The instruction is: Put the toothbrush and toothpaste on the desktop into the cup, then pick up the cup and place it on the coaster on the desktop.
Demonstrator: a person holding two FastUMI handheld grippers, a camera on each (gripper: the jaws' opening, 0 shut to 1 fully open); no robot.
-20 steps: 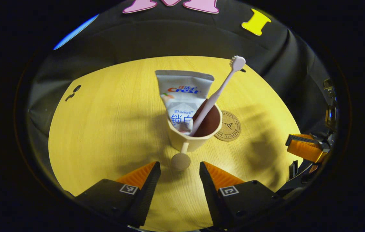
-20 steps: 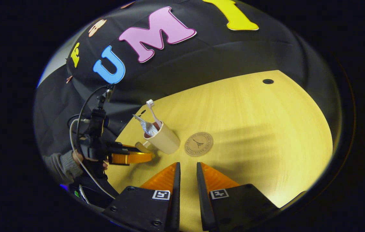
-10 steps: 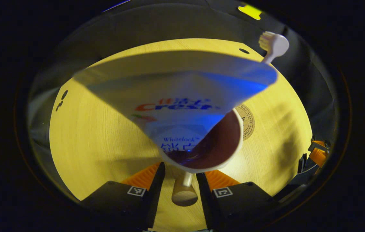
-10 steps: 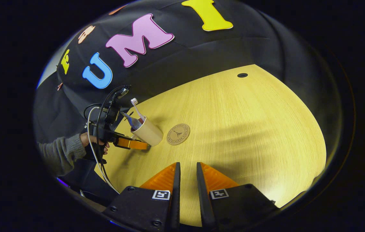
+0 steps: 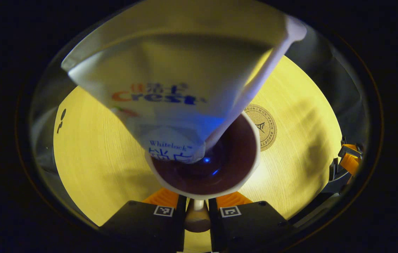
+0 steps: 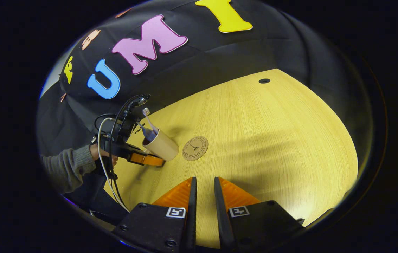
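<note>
Left gripper view, bottom centre: left tool [image 5: 196, 211] closed down to a narrow gap around cup handle [image 5: 196, 218], a peg w/ rounded knob; fingers look to be pressing on both sides of it. Cup [image 5: 204, 165] right above in frame, rim filling centre, dark inside. Toothpaste [image 5: 171, 91] standing in cup, wide crimped end fanning to upper left of frame; toothbrush [image 5: 255, 84] leaning from cup to upper right. Both items in, so remaining job judged to be the carry.

Key relation: coaster [image 5: 262, 124] just beyond cup rim, right of centre in frame, flat on bench [image 5: 90, 154], partly hidden by rim. So short move fwd and to the right in frame.

Right gripper view: right tool [image 6: 203, 196] bottom centre, nearly closed w/ slim gap, holding nothing, well apart from cup. At centre left, hand [image 6: 102, 156] w/ left tool at handle; cup tilted, base toward coaster just beside it, lower centre left. Left tool clearly nearer and already on cup. Can't tell if cup base is touching bench
</note>
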